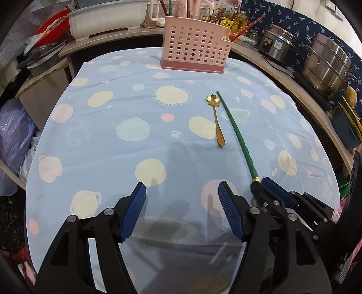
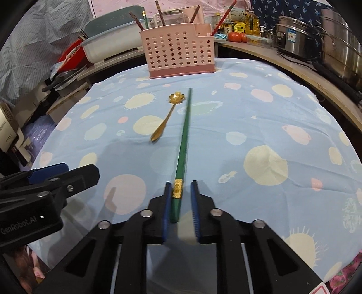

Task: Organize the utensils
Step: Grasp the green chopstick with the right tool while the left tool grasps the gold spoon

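Observation:
A green chopstick (image 2: 184, 140) with a gold band lies on the blue planet-print tablecloth; it also shows in the left wrist view (image 1: 235, 133). My right gripper (image 2: 181, 187) straddles its near end, with the jaws narrowly apart and a gap on the right side. A gold flower-shaped spoon (image 2: 168, 115) lies just left of it, seen too in the left wrist view (image 1: 216, 115). A pink perforated utensil holder (image 2: 178, 52) stands at the table's far edge, holding several chopsticks. My left gripper (image 1: 182, 190) is open and empty, left of the right gripper.
A white-green basin (image 1: 108, 18) sits back left. Steel pots (image 1: 325, 65) and oil bottles (image 2: 250, 20) line the counter at the right. Bags and clutter lie past the left table edge.

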The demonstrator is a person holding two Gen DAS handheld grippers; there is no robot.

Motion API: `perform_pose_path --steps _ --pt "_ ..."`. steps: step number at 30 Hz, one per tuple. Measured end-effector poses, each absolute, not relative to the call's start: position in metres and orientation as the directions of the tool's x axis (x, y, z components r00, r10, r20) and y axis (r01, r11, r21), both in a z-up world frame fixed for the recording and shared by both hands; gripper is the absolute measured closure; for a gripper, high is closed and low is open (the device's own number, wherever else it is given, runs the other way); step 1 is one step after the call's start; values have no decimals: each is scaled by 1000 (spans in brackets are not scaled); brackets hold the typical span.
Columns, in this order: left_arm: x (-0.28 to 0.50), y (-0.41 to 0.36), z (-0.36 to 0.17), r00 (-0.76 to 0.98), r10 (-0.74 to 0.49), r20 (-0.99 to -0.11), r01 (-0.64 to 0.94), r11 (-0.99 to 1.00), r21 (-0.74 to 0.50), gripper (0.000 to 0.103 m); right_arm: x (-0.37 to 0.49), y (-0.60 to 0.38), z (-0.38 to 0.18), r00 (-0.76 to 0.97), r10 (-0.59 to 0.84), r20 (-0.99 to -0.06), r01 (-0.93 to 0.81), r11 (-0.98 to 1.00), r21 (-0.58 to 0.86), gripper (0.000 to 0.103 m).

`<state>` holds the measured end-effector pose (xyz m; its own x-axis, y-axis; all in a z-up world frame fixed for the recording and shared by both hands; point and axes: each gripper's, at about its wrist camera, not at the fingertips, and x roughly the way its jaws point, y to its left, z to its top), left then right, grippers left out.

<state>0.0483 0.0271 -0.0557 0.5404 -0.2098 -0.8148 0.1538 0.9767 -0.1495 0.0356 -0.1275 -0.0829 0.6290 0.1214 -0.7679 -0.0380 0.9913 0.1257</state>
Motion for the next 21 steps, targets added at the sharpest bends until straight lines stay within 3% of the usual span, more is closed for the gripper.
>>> perform_pose_path --steps 14,21 --pt "72 -4 -58 545 -241 -803 198 968 -157 41 38 -174 -81 636 152 -756 71 965 254 96" --pt "104 -26 -67 533 -256 -806 214 963 -165 56 43 -185 -83 630 162 -760 96 954 283 96"
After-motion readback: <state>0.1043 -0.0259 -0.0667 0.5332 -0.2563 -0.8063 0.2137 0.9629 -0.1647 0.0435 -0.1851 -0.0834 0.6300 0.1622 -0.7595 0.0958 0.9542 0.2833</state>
